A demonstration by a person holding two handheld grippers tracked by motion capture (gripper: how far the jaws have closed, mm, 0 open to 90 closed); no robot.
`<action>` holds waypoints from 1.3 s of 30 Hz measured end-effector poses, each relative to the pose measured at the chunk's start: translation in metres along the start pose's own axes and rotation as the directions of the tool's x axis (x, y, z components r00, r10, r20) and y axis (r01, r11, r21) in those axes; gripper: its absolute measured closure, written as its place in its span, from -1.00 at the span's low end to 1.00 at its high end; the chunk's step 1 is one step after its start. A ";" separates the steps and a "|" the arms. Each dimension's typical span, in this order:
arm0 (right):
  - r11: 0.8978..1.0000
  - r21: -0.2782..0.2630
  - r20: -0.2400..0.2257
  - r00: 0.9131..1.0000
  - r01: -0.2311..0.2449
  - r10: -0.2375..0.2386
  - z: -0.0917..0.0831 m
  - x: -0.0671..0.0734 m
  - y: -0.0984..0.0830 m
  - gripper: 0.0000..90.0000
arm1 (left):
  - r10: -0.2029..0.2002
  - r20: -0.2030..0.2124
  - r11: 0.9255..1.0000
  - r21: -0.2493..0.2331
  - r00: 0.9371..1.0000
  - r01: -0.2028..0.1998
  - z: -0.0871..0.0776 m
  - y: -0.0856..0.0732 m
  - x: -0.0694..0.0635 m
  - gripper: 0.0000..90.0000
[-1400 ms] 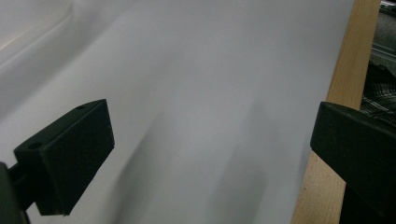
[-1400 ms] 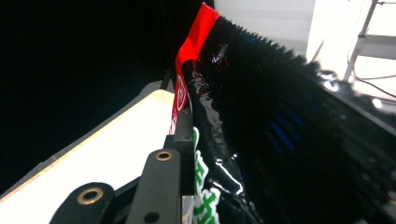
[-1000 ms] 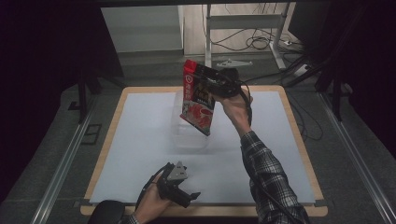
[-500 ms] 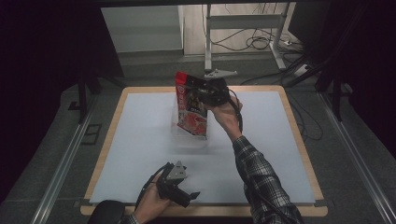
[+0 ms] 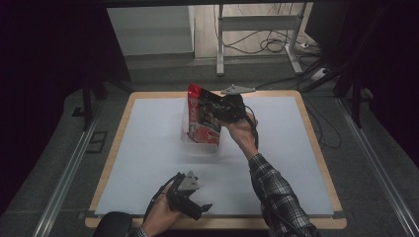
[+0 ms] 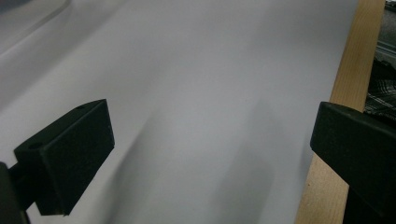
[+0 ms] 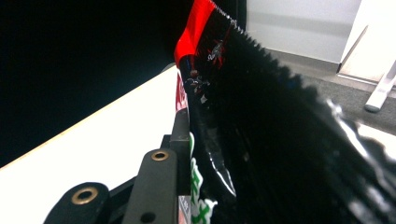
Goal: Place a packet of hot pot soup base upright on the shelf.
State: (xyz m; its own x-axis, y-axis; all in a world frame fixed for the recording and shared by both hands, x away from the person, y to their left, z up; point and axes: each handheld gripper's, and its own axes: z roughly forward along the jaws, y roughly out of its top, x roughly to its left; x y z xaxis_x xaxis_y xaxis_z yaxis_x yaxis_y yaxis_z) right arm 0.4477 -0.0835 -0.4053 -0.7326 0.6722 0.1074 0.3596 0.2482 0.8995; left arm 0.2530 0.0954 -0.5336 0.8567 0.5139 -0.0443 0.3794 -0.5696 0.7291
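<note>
We see a table with a light wooden rim, and almost all of its top is covered by a pale, smooth white sheet. The sheet looks flat and bare around the work. In the left gripper view the same white sheet runs under the jaws, and the wooden edge passes at the right side of it.

Around the table the room is dark. Behind the far edge there is a grey floor, a metal stand with thin legs, and loose black cables that lie on the floor. A metal rail goes along the left side of the table and another along the right.

The right gripper is closed on a red and black snack bag, which it holds near the upper edge. The bag stands nearly upright, and its lower end goes into a clear plastic container in the middle of the sheet, toward the far side. In the right gripper view the crimped top of the bag rises just before the camera, pressed against one jaw.

The left gripper rests low at the near edge of the table, in the person's left hand. Its jaws stand wide apart and there is nothing between them.
</note>
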 end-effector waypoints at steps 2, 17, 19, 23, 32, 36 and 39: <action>1.000 0.002 -0.006 1.000 -0.007 0.007 -0.002 -0.002 -0.004 0.54 | 0.001 0.000 1.000 0.002 1.000 -0.001 0.000 0.000 0.000 -1.00; 0.999 0.051 -0.018 1.000 0.017 -0.016 -0.007 -0.005 -0.009 0.10 | -0.001 0.005 1.000 0.007 1.000 0.001 0.001 0.000 0.000 -1.00; 0.996 0.065 -0.004 0.998 0.058 -0.058 -0.008 -0.002 -0.008 -0.11 | -0.002 0.012 1.000 0.007 1.000 0.002 0.001 0.000 0.000 -1.00; 0.994 0.071 0.011 0.996 0.085 -0.086 -0.010 -0.002 -0.007 -0.25 | -0.011 0.016 1.000 0.002 1.000 0.011 0.003 0.000 -0.001 -1.00; 0.989 0.099 0.013 0.993 0.114 -0.116 -0.022 -0.005 -0.008 -0.56 | -0.014 0.023 1.000 0.007 1.000 0.013 0.004 0.000 -0.001 -1.00; 0.987 0.101 0.008 0.992 0.122 -0.124 -0.027 -0.005 -0.008 -0.61 | -0.013 0.023 1.000 0.009 1.000 0.012 0.004 0.000 -0.001 -1.00; 0.988 0.105 0.002 0.993 0.116 -0.117 -0.031 -0.006 -0.008 -0.66 | -0.012 0.021 1.000 0.006 1.000 0.012 0.004 -0.001 -0.001 -1.00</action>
State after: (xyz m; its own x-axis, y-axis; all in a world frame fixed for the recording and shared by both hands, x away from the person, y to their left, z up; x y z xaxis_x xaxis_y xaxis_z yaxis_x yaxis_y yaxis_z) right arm 0.4312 -0.1112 -0.3999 -0.7684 0.6400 0.0010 0.3313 0.3964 0.8562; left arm 0.2534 0.0925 -0.5368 0.8593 0.5069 -0.0677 0.3918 -0.5674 0.7242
